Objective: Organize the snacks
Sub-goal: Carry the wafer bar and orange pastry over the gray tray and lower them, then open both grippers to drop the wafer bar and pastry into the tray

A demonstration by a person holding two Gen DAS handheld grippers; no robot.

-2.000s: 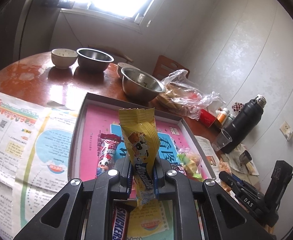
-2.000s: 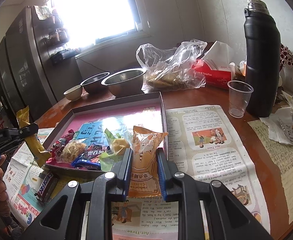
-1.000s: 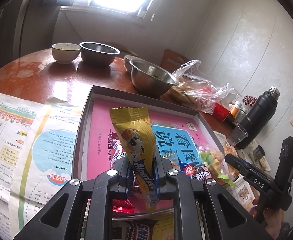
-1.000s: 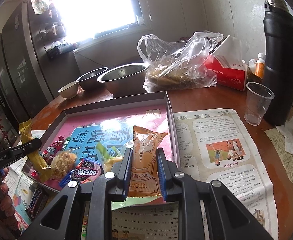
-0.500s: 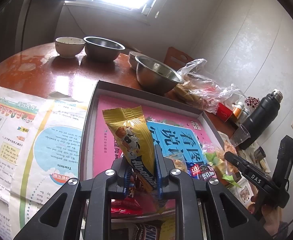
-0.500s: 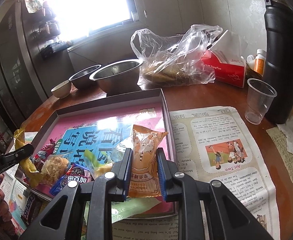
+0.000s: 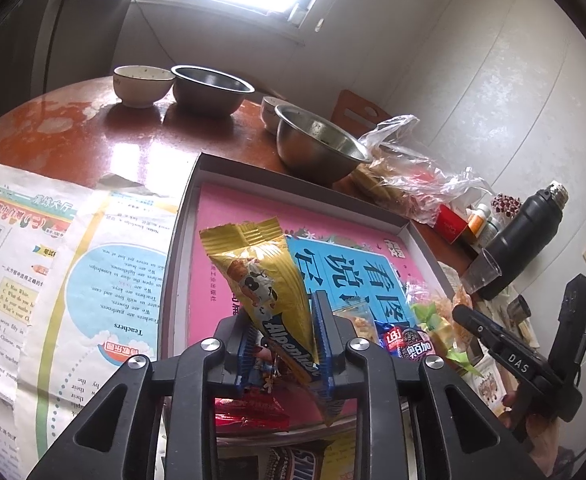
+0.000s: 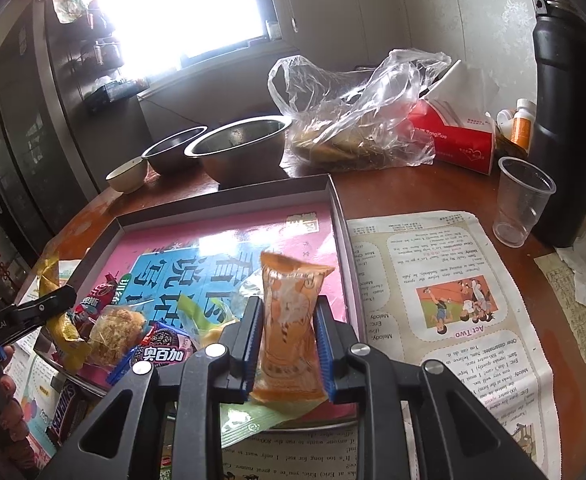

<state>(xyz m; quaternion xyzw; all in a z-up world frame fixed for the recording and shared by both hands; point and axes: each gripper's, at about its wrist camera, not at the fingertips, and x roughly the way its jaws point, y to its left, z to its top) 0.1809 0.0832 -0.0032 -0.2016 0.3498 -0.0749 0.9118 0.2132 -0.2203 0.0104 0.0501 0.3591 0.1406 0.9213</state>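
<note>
While our left gripper [image 7: 283, 346] clamps the gold candy bag [image 7: 267, 284] and our right gripper [image 8: 287, 344] grips the orange packet [image 8: 291, 316], we should lower both over the tray [image 8: 221, 200] before releasing.

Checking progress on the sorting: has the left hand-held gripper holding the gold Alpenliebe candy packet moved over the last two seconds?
Yes. The left hand-held gripper, shut on the gold Alpenliebe candy packet, has advanced over the grey cardboard tray and shifted toward its left wall.

Glossy gold foil on the candy wrapper [image 7: 267, 280], crinkled and shiny. Orange snack packet [image 8: 291, 320] looks like smooth plastic film. Steel bowl [image 8: 239, 152] is dull brushed metal; reddish wooden surface [image 7: 53, 128] gleams, worn in patches. Newspaper [image 8: 445, 280] is matt.
</note>
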